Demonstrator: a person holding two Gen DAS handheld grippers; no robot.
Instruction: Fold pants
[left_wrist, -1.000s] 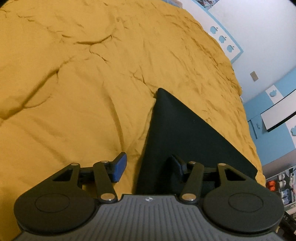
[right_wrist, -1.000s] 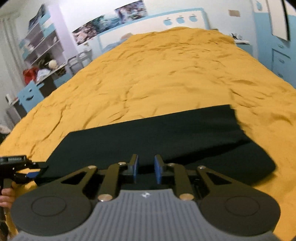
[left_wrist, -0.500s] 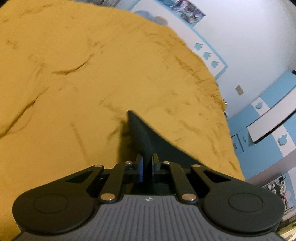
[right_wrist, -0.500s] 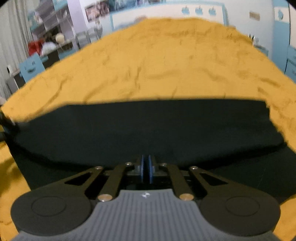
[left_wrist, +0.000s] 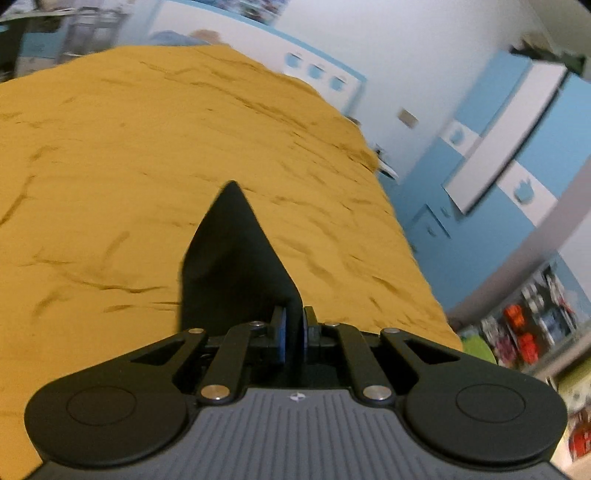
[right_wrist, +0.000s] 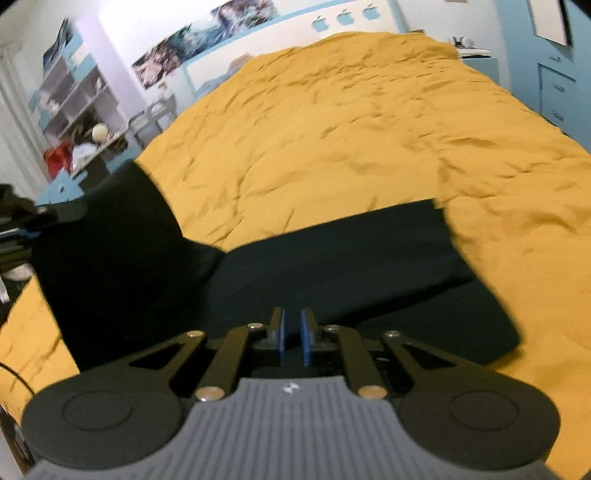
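Across the near part of the yellow bedspread (right_wrist: 351, 122) the black pants (right_wrist: 351, 266) lie with their long axis left to right. Left gripper (left_wrist: 294, 332): blue pads pressed onto a raised fold of pants that tapers to a point aimed up the bed. Right gripper (right_wrist: 291, 336): pads nearly together, pinching the near pants edge. Left end is lifted off the bed. Blue cabinets (left_wrist: 480, 206) stand right, shelving (right_wrist: 70, 107) left. Bedspread beyond the pants is wide, wrinkled.
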